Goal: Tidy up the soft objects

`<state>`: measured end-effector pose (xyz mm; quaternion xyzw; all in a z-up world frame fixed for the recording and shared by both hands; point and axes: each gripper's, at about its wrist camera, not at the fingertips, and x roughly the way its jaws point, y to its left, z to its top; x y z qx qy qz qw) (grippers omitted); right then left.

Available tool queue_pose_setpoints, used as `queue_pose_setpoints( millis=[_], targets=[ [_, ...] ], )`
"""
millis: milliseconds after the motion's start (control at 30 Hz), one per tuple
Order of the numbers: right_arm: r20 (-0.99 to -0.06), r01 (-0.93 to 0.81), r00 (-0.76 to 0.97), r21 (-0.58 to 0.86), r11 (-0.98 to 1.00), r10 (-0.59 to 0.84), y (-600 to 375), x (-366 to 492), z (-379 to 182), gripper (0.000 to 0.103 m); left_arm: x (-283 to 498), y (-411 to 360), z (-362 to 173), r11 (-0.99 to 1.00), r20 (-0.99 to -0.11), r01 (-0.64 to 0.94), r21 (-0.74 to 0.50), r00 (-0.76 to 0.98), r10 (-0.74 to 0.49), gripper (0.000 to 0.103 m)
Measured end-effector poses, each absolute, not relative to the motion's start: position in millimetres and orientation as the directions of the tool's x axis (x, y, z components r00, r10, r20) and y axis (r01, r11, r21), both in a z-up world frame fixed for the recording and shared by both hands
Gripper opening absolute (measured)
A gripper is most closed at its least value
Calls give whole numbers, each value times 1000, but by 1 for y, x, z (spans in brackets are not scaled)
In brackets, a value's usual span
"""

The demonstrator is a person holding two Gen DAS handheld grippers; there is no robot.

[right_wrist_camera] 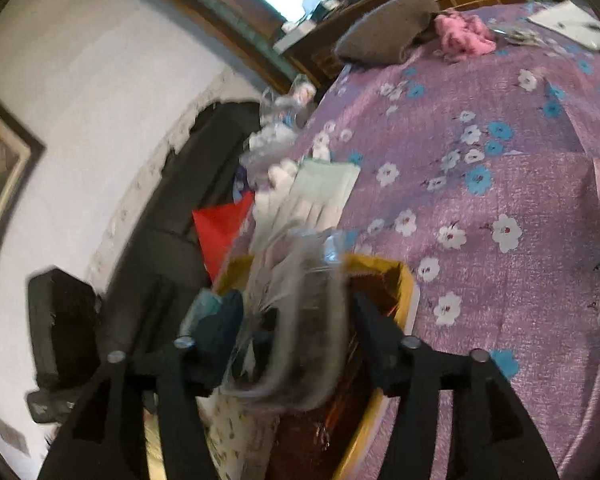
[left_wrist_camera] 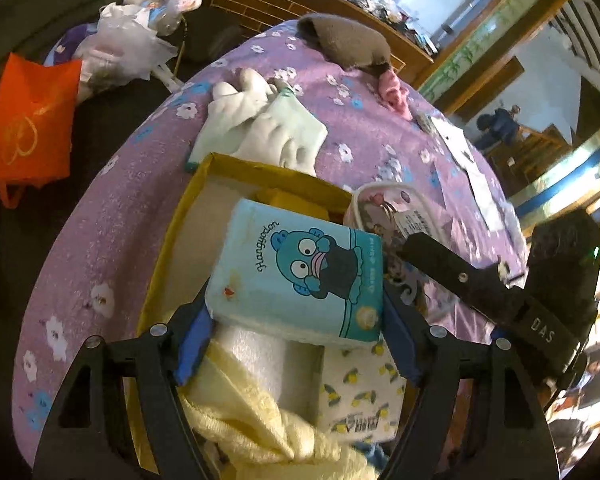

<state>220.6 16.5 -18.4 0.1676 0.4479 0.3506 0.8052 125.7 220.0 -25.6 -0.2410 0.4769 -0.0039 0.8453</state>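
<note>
My left gripper straddles a light-blue tissue pack printed with a cartoon fish. Its blue pads touch both sides of the pack, which tilts over an open yellow box. Under the pack lie a white roll, a pale yellow towel and a lemon-print pack. My right gripper stands open above the box's far corner. A clear pouch with white piping, smeared by motion, sits loose between its fingers. The left wrist view shows that pouch beside one black right finger.
The box sits on a purple flowered bedspread. Beyond it lie white gloves on a pale green cloth, a grey cloth, a pink knit and papers. An orange bag and plastic bags lie off the bed's left edge.
</note>
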Motion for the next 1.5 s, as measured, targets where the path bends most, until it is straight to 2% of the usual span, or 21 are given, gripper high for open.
queue_pose_setpoints(
  millis=[100, 400, 500, 600, 767, 833, 1000, 1100, 1267, 1500],
  targets=[
    [-645, -434, 328, 546, 716, 690, 12, 211, -11, 57, 115, 212, -18, 906, -808, -209, -368, 554, -200, 76],
    [-638, -426, 329, 557, 713, 696, -20, 170, -12, 59, 88, 199, -9, 930, -810, -226, -290, 575, -113, 76],
    [-607, -434, 359, 564, 703, 709, -34, 151, -11, 59, 75, 191, 2, 937, -778, -218, -272, 622, -81, 76],
    [-556, -456, 420, 553, 697, 717, -47, 125, -2, 59, 55, 179, 14, 952, -747, -238, -195, 665, 13, 76],
    [-518, -515, 474, 492, 702, 712, -53, 76, 11, 60, 27, 160, 14, 945, -736, -215, -246, 675, -38, 76],
    [-511, -524, 477, 487, 698, 715, -54, 60, 10, 65, 16, 147, 13, 949, -733, -206, -238, 679, -36, 76],
    [-542, -546, 484, 426, 721, 687, -58, 23, 7, 66, -14, 117, 13, 965, -709, -195, -173, 705, 15, 76],
    [-561, -558, 477, 402, 726, 677, -58, 9, 6, 73, -25, 109, 15, 969, -711, -205, -137, 702, 48, 76],
    [-573, -551, 475, 398, 734, 668, -58, -5, 11, 74, -42, 105, 20, 972, -698, -217, -92, 710, 92, 76],
    [-595, -522, 516, 353, 777, 616, -51, -17, 21, 74, -64, 101, 25, 960, -673, -277, 33, 705, 226, 76]
  ],
)
